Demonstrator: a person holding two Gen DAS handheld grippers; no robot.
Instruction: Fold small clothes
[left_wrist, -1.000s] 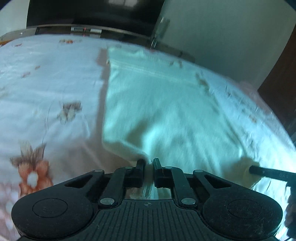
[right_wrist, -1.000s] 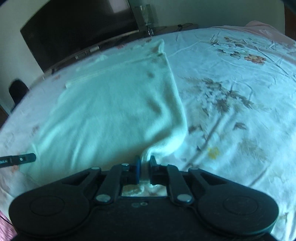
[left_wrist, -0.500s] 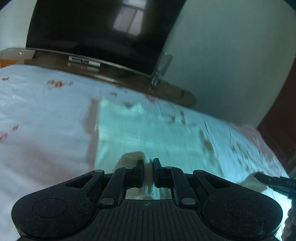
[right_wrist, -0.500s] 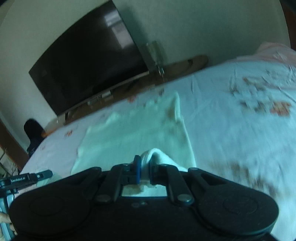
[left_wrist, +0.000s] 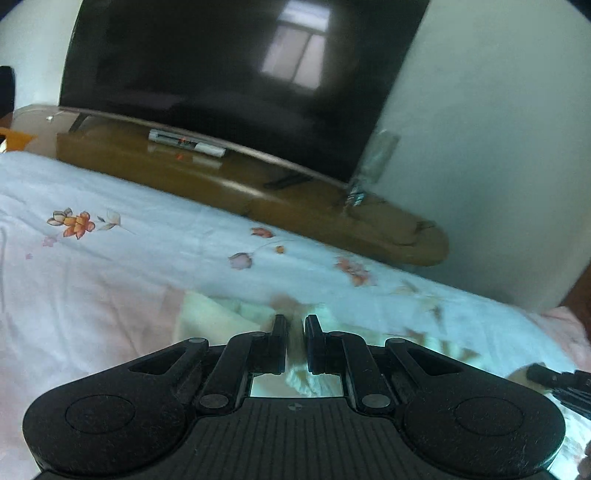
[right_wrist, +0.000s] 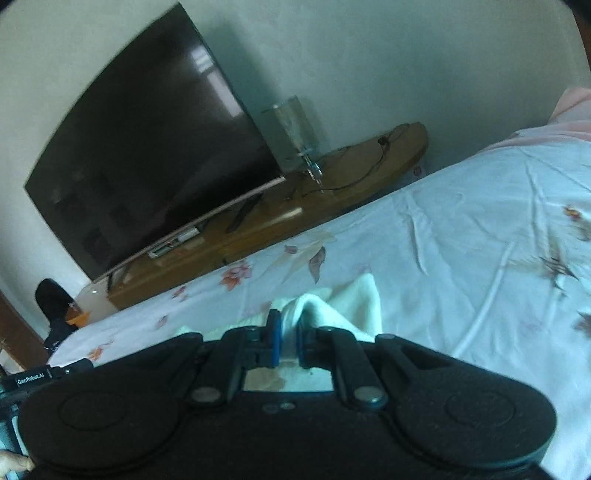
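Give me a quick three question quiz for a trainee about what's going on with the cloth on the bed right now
1. True or false: both grippers have their jaws shut on the pale cloth.
2. Multiple choice: what stands on the wooden stand beyond the bed? A) a fish tank B) a dark television C) a stack of books
3. Fill in: the pads on the right gripper are coloured ____.

Key:
1. True. The left gripper and the right gripper each pinch a fold of the cloth.
2. B, the television.
3. Blue.
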